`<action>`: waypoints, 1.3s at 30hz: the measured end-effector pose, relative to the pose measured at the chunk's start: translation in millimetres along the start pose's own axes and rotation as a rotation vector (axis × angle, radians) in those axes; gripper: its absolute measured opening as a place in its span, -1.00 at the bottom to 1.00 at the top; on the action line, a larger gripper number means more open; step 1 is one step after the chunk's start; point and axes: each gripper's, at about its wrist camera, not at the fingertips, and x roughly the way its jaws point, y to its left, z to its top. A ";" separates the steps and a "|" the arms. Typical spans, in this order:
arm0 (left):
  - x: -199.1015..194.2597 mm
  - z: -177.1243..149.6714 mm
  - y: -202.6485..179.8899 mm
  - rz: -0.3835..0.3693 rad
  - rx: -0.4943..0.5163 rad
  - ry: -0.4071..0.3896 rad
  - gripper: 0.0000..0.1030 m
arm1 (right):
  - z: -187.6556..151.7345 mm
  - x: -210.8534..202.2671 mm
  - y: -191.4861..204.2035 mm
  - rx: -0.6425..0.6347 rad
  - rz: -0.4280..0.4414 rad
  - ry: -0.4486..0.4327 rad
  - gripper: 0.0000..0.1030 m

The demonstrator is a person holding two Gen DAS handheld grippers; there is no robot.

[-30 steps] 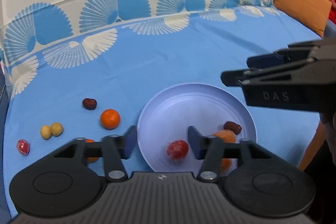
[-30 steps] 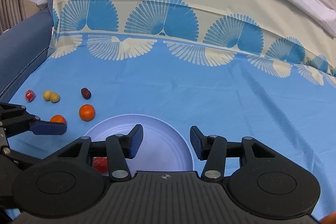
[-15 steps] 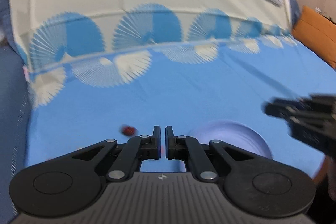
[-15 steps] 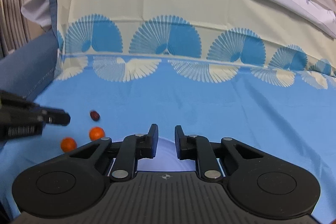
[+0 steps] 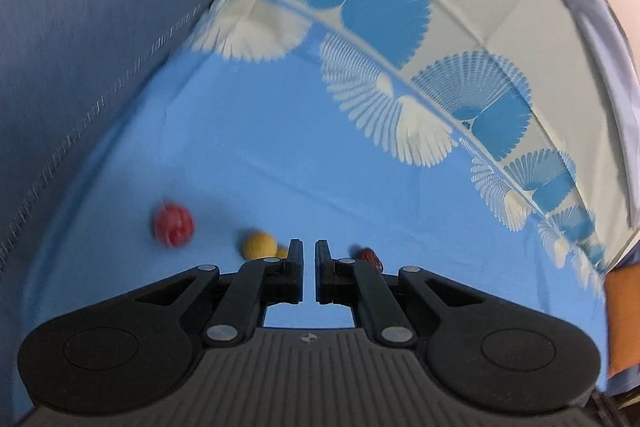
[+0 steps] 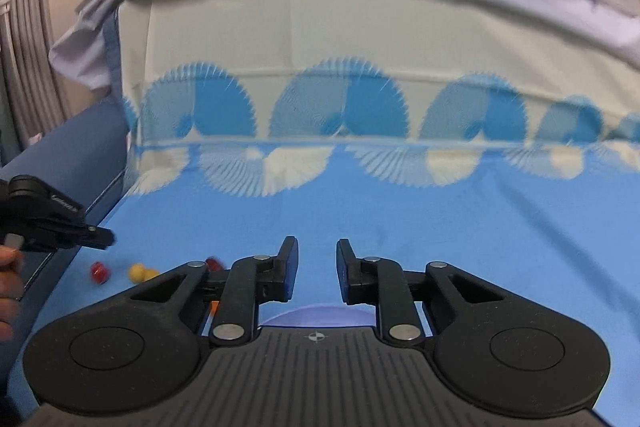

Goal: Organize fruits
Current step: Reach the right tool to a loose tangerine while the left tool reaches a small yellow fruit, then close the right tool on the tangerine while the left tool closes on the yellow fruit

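Observation:
In the left wrist view my left gripper is shut with nothing in it, low over the blue cloth. Just beyond its tips lie a red fruit, two yellow fruits and a dark red date, the date partly behind the right finger. The right wrist view shows my right gripper, its jaws opening with a small empty gap, above the rim of the pale plate. The left gripper reaches in from the left above the red fruit and yellow fruits. A sliver of orange fruit shows behind the left finger.
A dark blue cushion borders the cloth on the left. The fan-patterned cloth rises up the backrest behind. An orange cushion sits at the far right edge. A person's hand holds the left gripper.
My left gripper shut, rolled and swung left from the plate to the loose fruit. My right gripper closed, then parted a little, and now looks higher, with less of the plate in view.

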 end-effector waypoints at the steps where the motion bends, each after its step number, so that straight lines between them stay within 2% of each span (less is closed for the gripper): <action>1: 4.1 -0.1 0.1 0.000 -0.004 0.014 -0.93 | 1.2 6.0 1.9 0.010 0.015 0.022 -0.57; 3: 11.3 -0.8 -1.1 0.002 0.006 0.032 -0.92 | 4.4 20.6 7.8 0.028 0.051 0.067 -0.57; 7: 24.0 -4.3 -1.2 0.032 0.021 0.054 -0.71 | 7.5 45.0 25.3 0.032 0.096 0.129 -0.55; 9: 31.8 -4.5 -1.0 0.044 0.013 0.069 -0.62 | 8.9 53.2 32.1 0.041 0.116 0.150 -0.46; 10: 35.5 -4.5 -0.8 0.052 0.009 0.079 -0.50 | 9.3 57.6 35.3 0.042 0.126 0.161 -0.39; 14: 49.9 -6.1 -2.2 0.071 0.004 0.115 -0.26 | 9.3 79.1 47.4 0.030 0.151 0.215 -0.28; 16: 55.9 -6.1 -6.1 0.103 0.026 0.113 -0.26 | 7.0 90.1 51.4 0.017 0.157 0.252 -0.11; 22: 74.5 -7.9 -15.0 0.145 0.057 0.133 -0.25 | -6.2 124.6 64.8 -0.024 0.162 0.353 0.07; 30: 79.8 -6.0 -16.3 0.156 0.064 0.124 -0.26 | -26.1 157.9 85.5 -0.101 0.143 0.412 0.09; 31: 79.8 -6.0 -16.4 0.156 0.066 0.128 -0.27 | -27.3 160.6 86.0 -0.102 0.139 0.416 0.09; 33: 80.1 -6.6 -17.7 0.173 0.084 0.126 -0.44 | -30.7 165.8 87.6 -0.115 0.127 0.421 0.07; 35: 79.8 -6.9 -19.7 0.178 0.100 0.126 -0.46 | -33.9 170.1 88.4 -0.132 0.112 0.428 -0.12; 36: 78.8 -7.5 -20.4 0.182 0.107 0.126 -0.46 | -35.4 171.8 88.4 -0.137 0.105 0.434 -0.28; 39: 71.3 -8.5 -19.9 0.184 0.110 0.123 -0.47 | -36.0 171.2 89.0 -0.138 0.101 0.428 -0.30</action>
